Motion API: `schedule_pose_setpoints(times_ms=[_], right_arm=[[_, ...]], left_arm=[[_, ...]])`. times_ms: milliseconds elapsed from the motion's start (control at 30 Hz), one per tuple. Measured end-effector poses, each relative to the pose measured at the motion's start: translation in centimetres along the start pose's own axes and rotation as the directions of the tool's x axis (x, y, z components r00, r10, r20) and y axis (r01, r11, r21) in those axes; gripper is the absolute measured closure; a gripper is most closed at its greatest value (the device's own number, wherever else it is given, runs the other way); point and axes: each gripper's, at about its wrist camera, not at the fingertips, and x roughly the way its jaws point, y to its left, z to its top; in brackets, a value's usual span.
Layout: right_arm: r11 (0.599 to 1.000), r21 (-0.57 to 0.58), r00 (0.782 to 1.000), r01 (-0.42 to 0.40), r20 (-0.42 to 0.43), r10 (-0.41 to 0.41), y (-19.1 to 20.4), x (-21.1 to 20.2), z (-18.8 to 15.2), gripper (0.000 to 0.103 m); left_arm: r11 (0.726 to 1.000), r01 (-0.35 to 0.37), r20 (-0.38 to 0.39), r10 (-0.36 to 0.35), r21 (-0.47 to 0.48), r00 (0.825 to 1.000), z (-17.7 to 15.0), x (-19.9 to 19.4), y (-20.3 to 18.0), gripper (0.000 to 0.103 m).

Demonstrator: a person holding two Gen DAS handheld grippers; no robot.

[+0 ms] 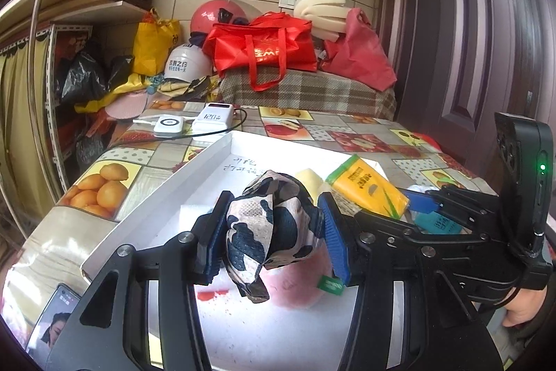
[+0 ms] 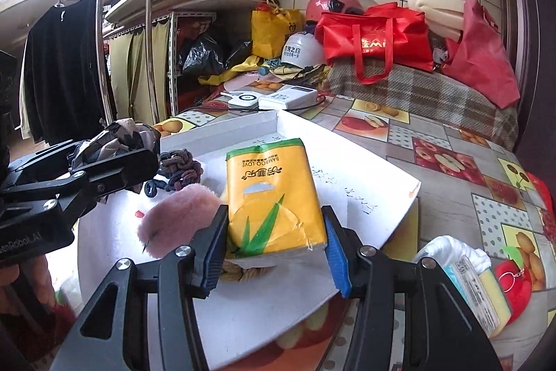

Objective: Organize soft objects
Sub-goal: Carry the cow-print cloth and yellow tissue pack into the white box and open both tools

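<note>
1. Over the white tray (image 1: pixel 149 214), at my left, my left gripper (image 1: pixel 274 228) has its jaws pinching one cow-patterned cloth (image 1: pixel 271 221), bunched, with a loose corner dangling toward the tray floor. I judge that this corner could snag the pink fluffy pad (image 2: pixel 177 214) under it, or that the bundle could slip, since soft cloth gives under the pads.
2. Further right in the tray lie hair ties (image 2: pixel 177 169): I count one braided scrunchie and at least two dark ones; the pile is too tangled to be sure.
3. Next comes one pink fluffy pad, touching the tissue pack (image 2: pixel 274 197).
4. My right gripper (image 2: pixel 274 252) has its jaws pinching that one yellow tissue pack by its near end, above the tray. The pack sticks out far ahead of the jaws, so I judge it may sag or pivot, and it could knock the tray, whose corner looks lifted off the bench (image 2: pixel 444 141).
5. Rightmost, outside the tray on the bench, wait one white wrapped bundle (image 2: pixel 451 249), one yellow sponge (image 2: pixel 493 301) and one red plush piece (image 2: pixel 517 280), still unsorted.
</note>
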Motion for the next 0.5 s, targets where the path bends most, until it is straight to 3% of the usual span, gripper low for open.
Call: schedule_pose_setpoints(times_ms=[233, 500], right_arm=[[1.000, 0.016, 1.000, 0.017, -0.009, -0.017, -0.2, 1.2, 0.6, 0.052], [1.000, 0.018, 1.000, 0.017, 0.007, -0.017, -0.3, 1.0, 0.7, 0.052]], left_arm=[[0.997, -0.060, -0.038, 0.058, -0.050, 0.998, 0.6, 2.0, 1.1, 0.054], [0.996, -0.084, -0.075, 0.081, -0.036, 0.994, 0.6, 3.0, 1.0, 0.054]])
